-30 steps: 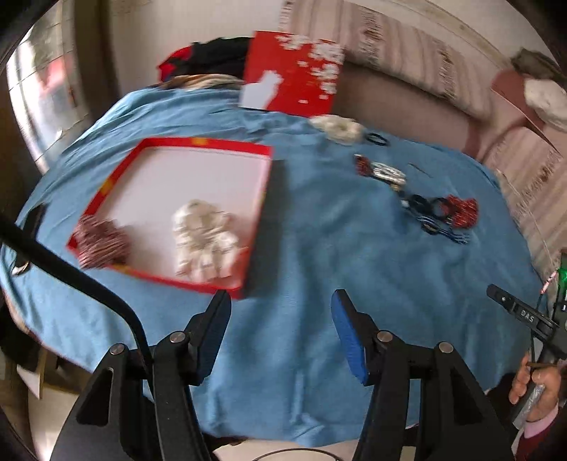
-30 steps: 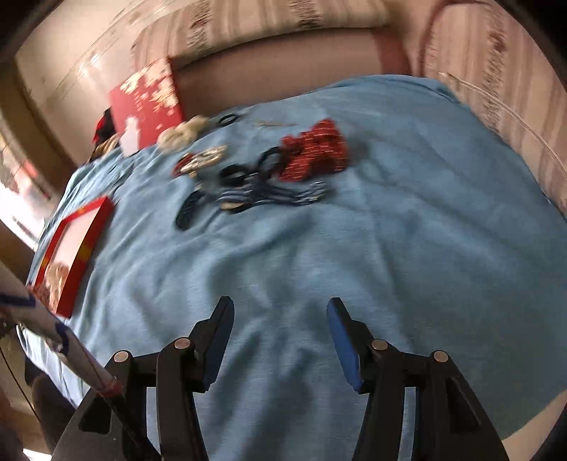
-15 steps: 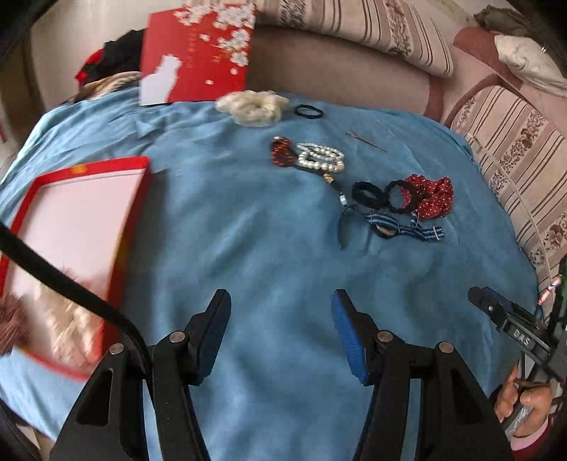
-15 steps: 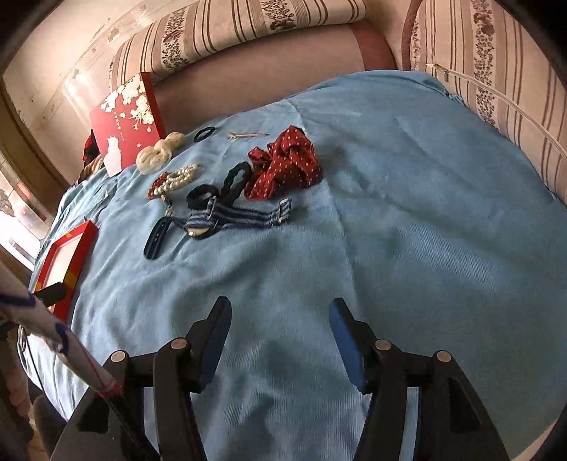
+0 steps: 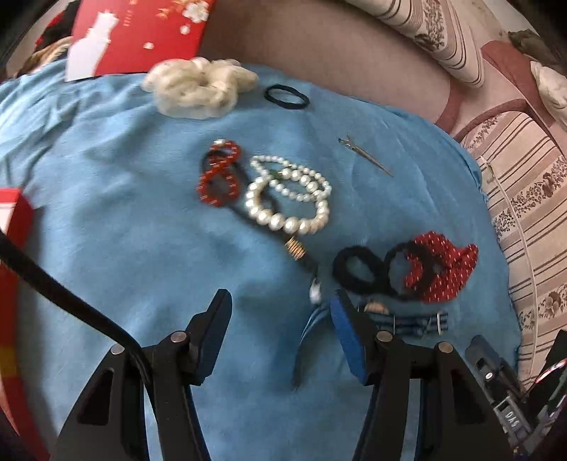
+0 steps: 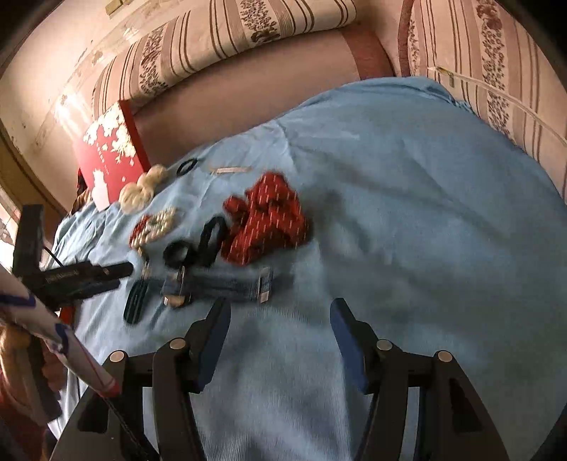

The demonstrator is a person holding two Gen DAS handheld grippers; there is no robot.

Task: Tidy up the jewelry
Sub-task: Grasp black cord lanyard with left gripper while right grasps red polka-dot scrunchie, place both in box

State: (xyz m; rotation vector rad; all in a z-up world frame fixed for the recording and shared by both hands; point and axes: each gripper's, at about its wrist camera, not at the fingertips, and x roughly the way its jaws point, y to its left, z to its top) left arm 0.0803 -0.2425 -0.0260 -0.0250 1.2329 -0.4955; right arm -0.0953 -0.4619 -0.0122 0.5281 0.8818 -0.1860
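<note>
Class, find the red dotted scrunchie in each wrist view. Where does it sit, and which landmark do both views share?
Left wrist: red dotted scrunchie lies right of centre, beside the black hair ties.
Right wrist: scrunchie lies left of centre, mid-height.
Shared landmark: the red floral box lid at the cloth's far edge.

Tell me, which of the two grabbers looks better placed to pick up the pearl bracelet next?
Left, probably. The left gripper hovers, jaws closing on nothing, just short of the pearl bracelet. The right gripper faces bare blue cloth, farther off.
</note>
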